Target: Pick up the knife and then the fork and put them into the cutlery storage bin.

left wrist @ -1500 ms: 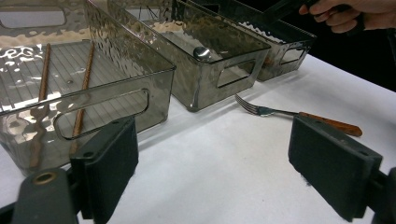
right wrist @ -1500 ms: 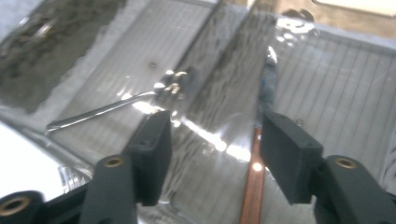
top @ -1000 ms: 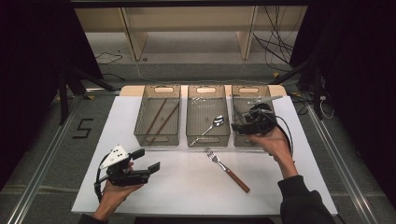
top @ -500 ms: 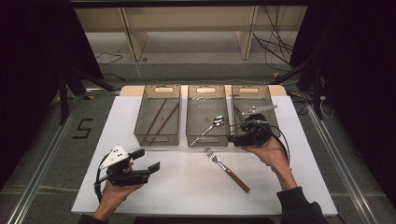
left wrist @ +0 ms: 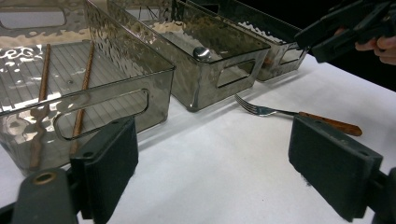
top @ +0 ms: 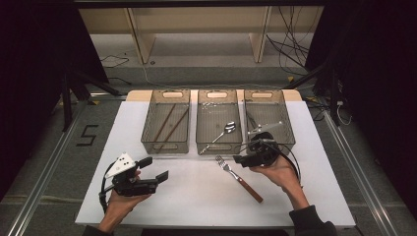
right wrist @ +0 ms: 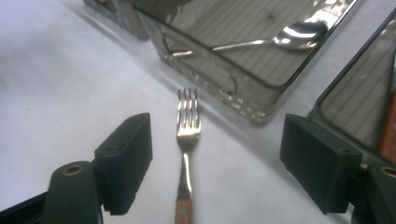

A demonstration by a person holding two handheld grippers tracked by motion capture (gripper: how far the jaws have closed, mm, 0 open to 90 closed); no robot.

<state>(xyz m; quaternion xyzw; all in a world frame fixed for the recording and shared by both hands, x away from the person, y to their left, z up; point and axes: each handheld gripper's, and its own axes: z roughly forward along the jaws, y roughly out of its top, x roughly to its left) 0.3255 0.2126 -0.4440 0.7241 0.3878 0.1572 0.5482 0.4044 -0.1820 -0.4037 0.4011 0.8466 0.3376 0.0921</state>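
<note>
A fork [top: 238, 178] with a wooden handle lies on the white table, tines toward the bins. My right gripper [top: 242, 156] hovers just right of its tines, pointing left. In the right gripper view the fork [right wrist: 187, 140] lies on the table between the jaws of that gripper [right wrist: 215, 140]. The jaws have just been opening, stand wide and touch nothing. My left gripper [top: 155, 168] rests open and empty at the near left; from it [left wrist: 217, 156] I see the fork [left wrist: 280, 112] and the right gripper [left wrist: 345, 28] farther off.
Three clear bins stand in a row at the back. The left bin [top: 147, 142] holds two brown chopsticks [top: 167, 123], the middle bin [top: 219, 148] a spoon [top: 223, 132], and the right bin [top: 291, 135] something with a wooden handle [right wrist: 386, 126].
The right gripper has come off the right bin, moving down and toward the near left until it is beside the fork's tines. The left gripper has stayed where it was.
</note>
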